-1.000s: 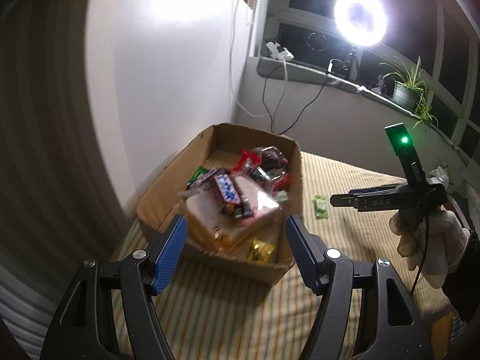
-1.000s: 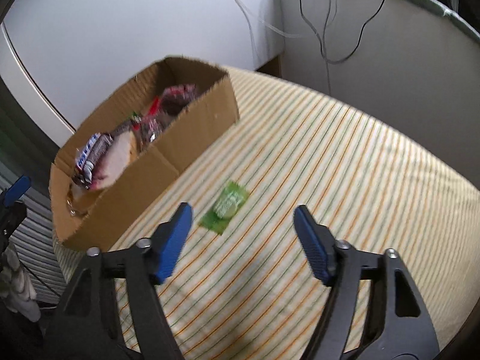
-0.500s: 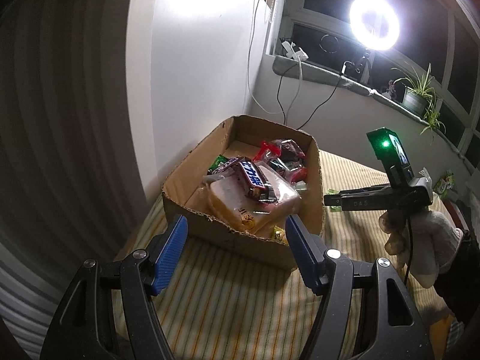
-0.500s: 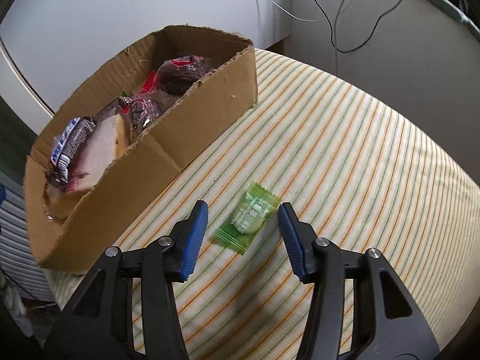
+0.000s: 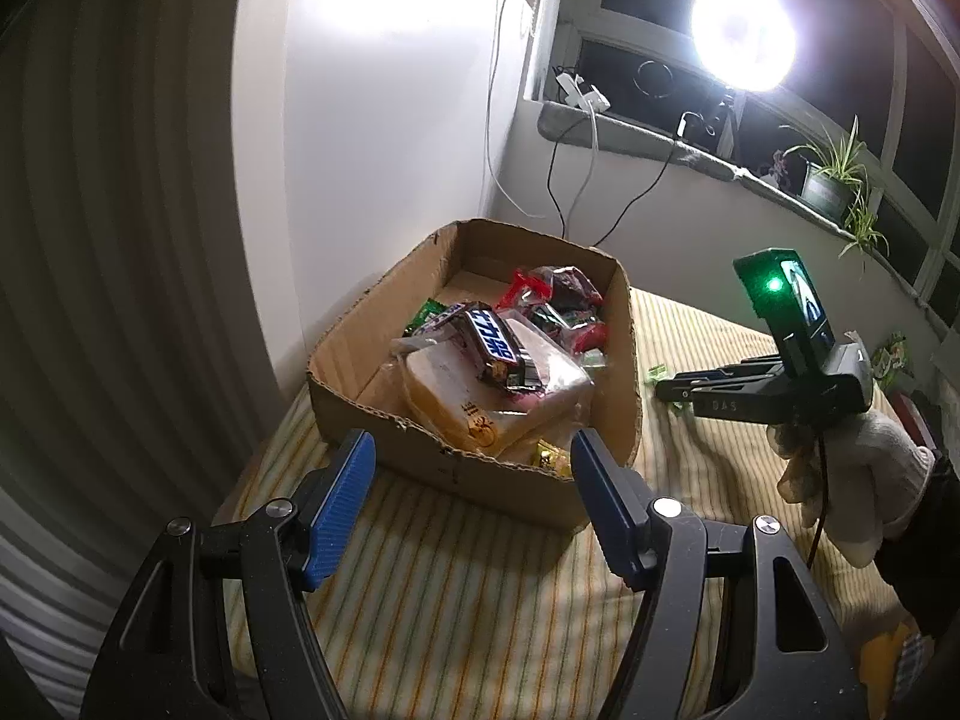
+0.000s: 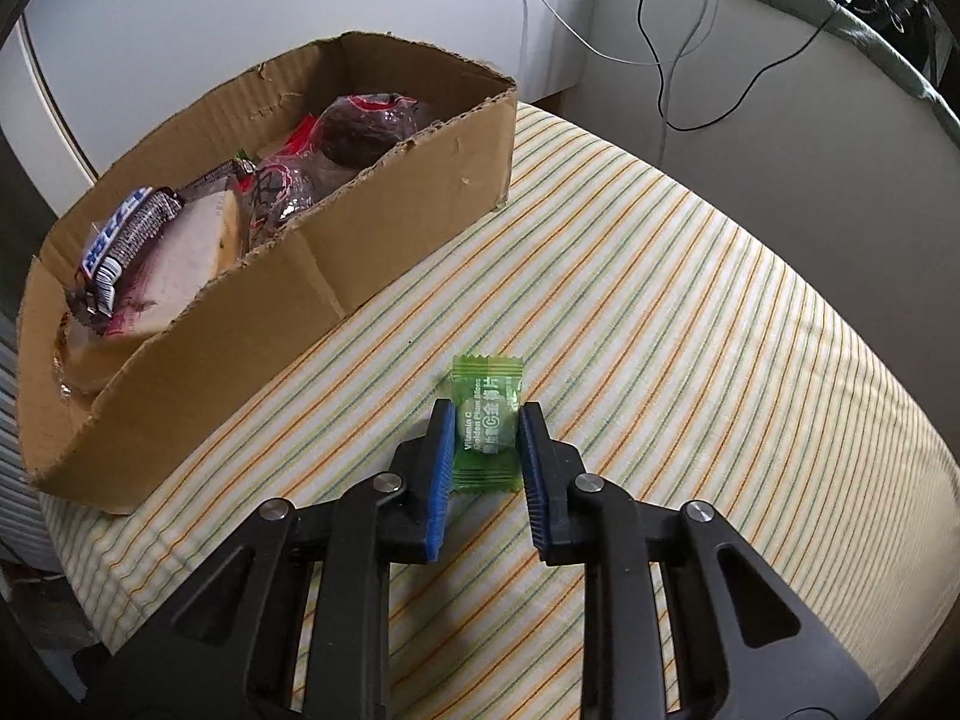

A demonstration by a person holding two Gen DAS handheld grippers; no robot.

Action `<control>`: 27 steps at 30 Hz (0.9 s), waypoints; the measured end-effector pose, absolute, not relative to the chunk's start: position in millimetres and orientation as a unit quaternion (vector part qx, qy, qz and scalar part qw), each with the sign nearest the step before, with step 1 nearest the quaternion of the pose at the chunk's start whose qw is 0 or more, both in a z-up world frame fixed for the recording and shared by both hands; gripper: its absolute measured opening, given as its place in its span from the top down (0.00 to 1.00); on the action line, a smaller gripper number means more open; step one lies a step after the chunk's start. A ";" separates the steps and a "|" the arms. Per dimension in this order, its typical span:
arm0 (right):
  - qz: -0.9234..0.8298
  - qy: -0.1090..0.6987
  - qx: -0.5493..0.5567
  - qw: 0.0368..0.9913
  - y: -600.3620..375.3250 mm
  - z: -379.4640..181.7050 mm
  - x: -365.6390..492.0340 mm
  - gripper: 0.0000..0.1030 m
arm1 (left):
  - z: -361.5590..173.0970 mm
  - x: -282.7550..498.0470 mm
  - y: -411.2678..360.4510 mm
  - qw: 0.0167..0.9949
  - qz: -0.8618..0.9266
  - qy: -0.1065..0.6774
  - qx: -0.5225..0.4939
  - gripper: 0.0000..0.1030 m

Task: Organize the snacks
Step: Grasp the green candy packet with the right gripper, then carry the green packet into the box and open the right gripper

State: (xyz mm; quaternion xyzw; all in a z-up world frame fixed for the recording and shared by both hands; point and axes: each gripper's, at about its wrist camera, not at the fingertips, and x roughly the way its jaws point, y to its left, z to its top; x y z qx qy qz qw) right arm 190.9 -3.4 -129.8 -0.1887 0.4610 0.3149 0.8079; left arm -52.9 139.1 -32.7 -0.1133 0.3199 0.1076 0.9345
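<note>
The right hand-held gripper [image 6: 483, 441] has just closed its blue pads on the small green foil candy sachet [image 6: 487, 420], which lies on the striped cloth at 5 o'clock of the brown cardboard box [image 6: 312, 276]. The sachet's lower edge is hidden. The left hand-held gripper [image 5: 471, 501] hangs wide open, empty, before the box; lower snacks there are buried.

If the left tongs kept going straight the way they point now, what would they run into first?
Most likely the near wall of the cardboard box, which sits centred between the open left tongs. Depth is hard to judge through the fisheye.
</note>
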 end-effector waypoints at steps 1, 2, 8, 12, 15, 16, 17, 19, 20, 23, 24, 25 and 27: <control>0.316 0.461 -0.185 0.808 -12.3 -126.0 189.4 0.79 | -32.9 -52.5 138.2 0.934 0.107 0.321 -0.112 0.34; 0.317 0.460 -0.180 0.809 -15.3 -124.3 188.5 0.79 | -33.0 -52.2 137.1 0.934 0.108 0.322 -0.109 0.34; 0.323 0.444 -0.167 0.819 -26.9 -104.3 184.8 0.79 | -32.5 -50.3 135.3 0.935 0.106 0.323 -0.104 0.34; 0.329 0.429 -0.156 0.827 -30.7 -84.9 176.9 0.79 | -32.5 -49.4 133.9 0.935 0.104 0.325 -0.100 0.34; 0.338 0.410 -0.152 0.833 -28.7 -67.9 172.4 0.79 | -31.6 -48.2 134.6 0.935 0.104 0.324 -0.098 0.34; 0.342 0.404 -0.152 0.835 -28.1 -61.8 169.6 0.79 | -31.4 -48.1 134.7 0.935 0.104 0.324 -0.099 0.34; 0.346 0.398 -0.151 0.836 -24.0 -56.1 166.9 0.79 | -31.0 -48.0 135.1 0.935 0.104 0.324 -0.099 0.34; 0.357 0.386 -0.147 0.838 -17.2 -43.7 160.3 0.79 | -30.8 -48.3 134.8 0.935 0.104 0.324 -0.099 0.34; 0.361 0.382 -0.146 0.838 -12.5 -41.1 159.9 0.79 | -30.6 -48.3 134.8 0.935 0.104 0.323 -0.098 0.34; 0.376 0.368 -0.147 0.838 3.2 -28.8 157.2 0.79 | -30.3 -49.2 135.4 0.936 0.105 0.323 -0.097 0.34; 0.380 0.365 -0.148 0.837 9.1 -26.4 156.7 0.79 | -30.2 -49.2 136.1 0.936 0.105 0.323 -0.097 0.34; 0.383 0.362 -0.149 0.837 13.3 -24.9 156.2 0.79 | -30.2 -49.6 136.6 0.935 0.106 0.323 -0.097 0.34; 0.389 0.358 -0.152 0.835 23.7 -25.7 155.7 0.79 | -30.0 -50.3 138.3 0.935 0.107 0.323 -0.098 0.34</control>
